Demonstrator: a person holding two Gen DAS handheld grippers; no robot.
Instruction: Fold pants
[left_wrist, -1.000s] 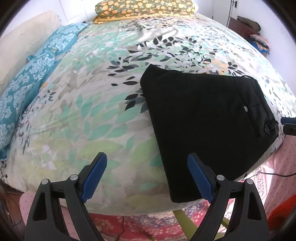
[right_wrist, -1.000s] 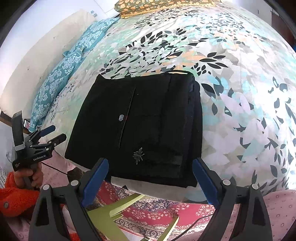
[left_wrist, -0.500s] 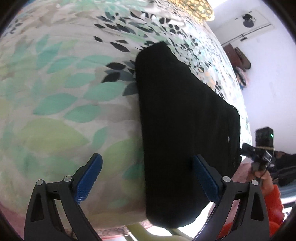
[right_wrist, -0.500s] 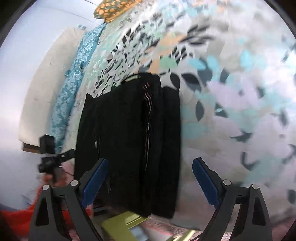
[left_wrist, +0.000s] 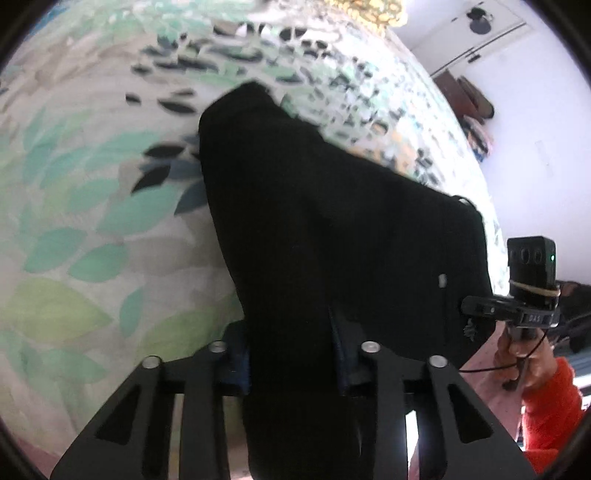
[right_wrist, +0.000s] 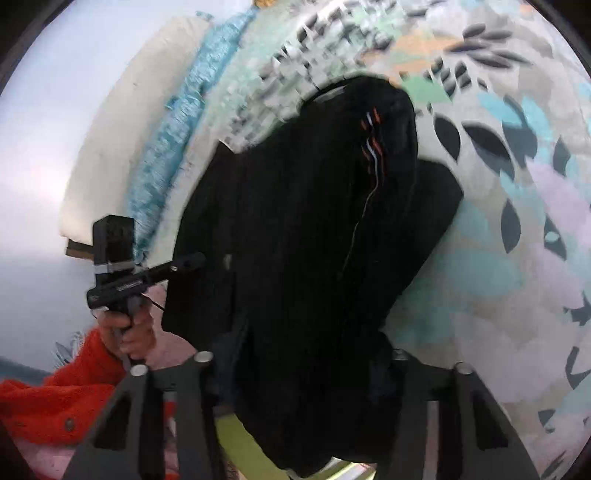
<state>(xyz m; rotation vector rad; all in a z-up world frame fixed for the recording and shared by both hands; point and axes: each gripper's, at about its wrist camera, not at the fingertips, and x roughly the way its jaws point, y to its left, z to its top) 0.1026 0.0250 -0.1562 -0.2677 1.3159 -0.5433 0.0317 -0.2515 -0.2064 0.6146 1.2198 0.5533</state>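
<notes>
With both grippers clamped on the near edge of the folded black pants (left_wrist: 332, 236), the step in hand looks like the last fold or a lift of the bundle off the floral bedspread (left_wrist: 92, 229). In the left wrist view the left gripper (left_wrist: 291, 354) has its jaws drawn in tight on a thick ridge of cloth at the near left corner, the blue pads almost buried in the fabric. In the right wrist view the right gripper (right_wrist: 303, 373) is likewise closed on the opposite near corner, where several layers are bunched between its fingers. The pants lie partly on the bed and partly raised towards the grippers, the far edge resting on the spread near a teal pillow (right_wrist: 173, 140).

To do this well, the person should probably raise both corners together and at one height, so that the layers do not slide apart. The seam with the orange and white stitching (right_wrist: 373, 147) runs lengthwise and gives a line to keep straight. The right side shows a lower layer (right_wrist: 424, 221) sticking out beyond the upper one, so the bundle is likely to splay if it is swung quickly. A slow carry forward, laying the near edge onto the far edge, should keep the stack square. The grip should hold all layers until the cloth is down.
</notes>
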